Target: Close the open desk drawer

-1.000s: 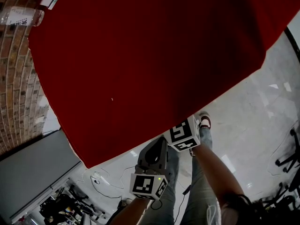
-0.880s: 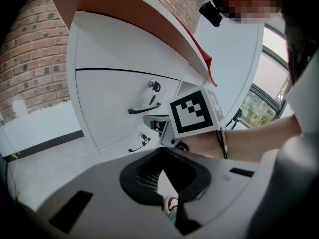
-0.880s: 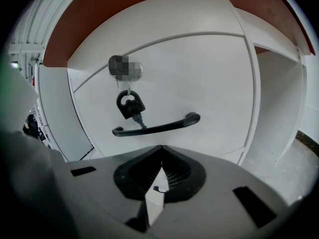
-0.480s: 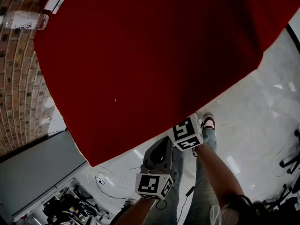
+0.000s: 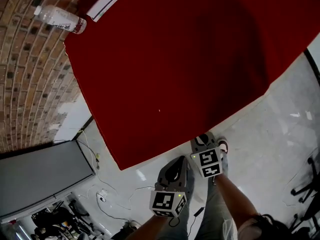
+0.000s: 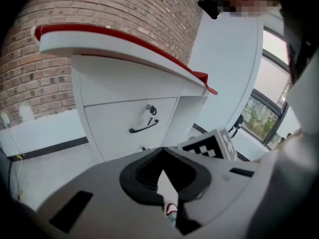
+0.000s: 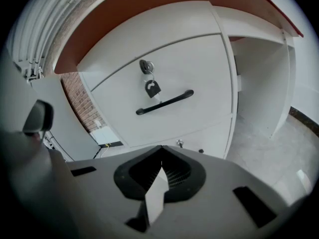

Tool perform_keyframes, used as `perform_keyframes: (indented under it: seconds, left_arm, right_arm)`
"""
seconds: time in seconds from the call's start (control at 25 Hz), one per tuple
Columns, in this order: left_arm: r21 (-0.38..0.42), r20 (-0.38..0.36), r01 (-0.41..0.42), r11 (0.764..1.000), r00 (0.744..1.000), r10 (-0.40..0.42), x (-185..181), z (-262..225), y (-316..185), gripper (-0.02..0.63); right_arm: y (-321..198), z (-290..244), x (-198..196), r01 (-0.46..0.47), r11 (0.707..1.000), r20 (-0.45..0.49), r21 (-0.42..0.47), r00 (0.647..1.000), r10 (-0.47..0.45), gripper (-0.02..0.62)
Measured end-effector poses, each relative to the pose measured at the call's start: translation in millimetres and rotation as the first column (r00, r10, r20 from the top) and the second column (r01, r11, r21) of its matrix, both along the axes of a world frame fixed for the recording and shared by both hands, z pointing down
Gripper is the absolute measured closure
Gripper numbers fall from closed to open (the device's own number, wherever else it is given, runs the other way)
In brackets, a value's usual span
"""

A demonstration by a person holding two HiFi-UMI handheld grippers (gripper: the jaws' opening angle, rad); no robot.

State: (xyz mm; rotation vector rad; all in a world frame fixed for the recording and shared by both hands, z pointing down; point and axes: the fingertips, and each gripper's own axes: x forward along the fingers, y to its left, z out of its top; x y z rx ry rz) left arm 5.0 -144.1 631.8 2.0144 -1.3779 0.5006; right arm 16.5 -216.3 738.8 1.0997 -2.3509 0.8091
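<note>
Under the red desk top point(image 5: 190, 59), which fills the upper middle of the head view, the two grippers are held side by side just off its near edge, low in the frame above the pale floor point(image 5: 280, 134). In its own view the left gripper point(image 6: 162, 153) has its jaws pressed together at the tips with nothing between them, and the right gripper point(image 7: 160, 162) is likewise pinched to a point and empty. The drawer point(image 7: 164, 63) is a white front at the centre of the right gripper view, just ahead of the jaws and apart from them, with a black bar handle point(image 7: 164, 102) across it and a key point(image 7: 148, 78) with a dark fob hanging from the lock above the handle. Whether that front stands proud of the cabinet cannot be told. In the left gripper view the same drawer sits further off, at middle left under the red edge. A brick wall point(image 5: 25, 84) runs down the left of the head view, and a plastic bottle point(image 5: 60, 19) lies at the upper left.
</note>
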Motion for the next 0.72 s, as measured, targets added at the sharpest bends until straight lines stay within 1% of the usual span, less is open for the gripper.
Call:
perform_keyframes:
  seconds: [0.12,0.24,0.44,0.52,0.6,0.64,0.72]
  left_arm:
    - [0.012,-0.010,0.021,1.000,1.000,-0.020,-6,-24,1,0.607]
    - [0.028,-0.018,0.022,0.999,1.000,-0.022,-8,-53,2,0.607]
    - [0.057,-0.030,0.025,0.998,0.999,-0.023,-12,-118,19,0.607]
    - [0.099,-0.022,0.018,0.995,1.000,-0.016,-15,-145,16,0.607]
    - [0.170,-0.018,0.023,0.985,1.000,-0.020,-21,-165,-4,0.607]
    - [0.190,-0.022,0.030,0.981,0.999,-0.027,-25,-173,-9,0.607]
    - [0.186,-0.037,0.052,0.981,0.998,-0.046,-32,-188,-1,0.606]
  right_arm:
    - [27,-26,12,-0.018,0.999,-0.002,-0.042,1.000,0.018,0.597]
    - [45,-64,21,-0.029,0.998,0.015,-0.054,0.999,0.030,0.597]
    - [70,-135,36,-0.062,0.995,0.011,-0.081,0.998,0.063,0.597]
    - [64,-167,38,-0.080,0.996,0.019,-0.048,0.997,0.081,0.597]
    - [37,-197,39,-0.106,0.994,0.036,0.019,0.994,0.105,0.597]
    - [29,-211,40,-0.122,0.992,0.048,0.043,0.992,0.119,0.597]
    - [36,-237,38,-0.149,0.988,0.079,0.049,0.986,0.144,0.597]
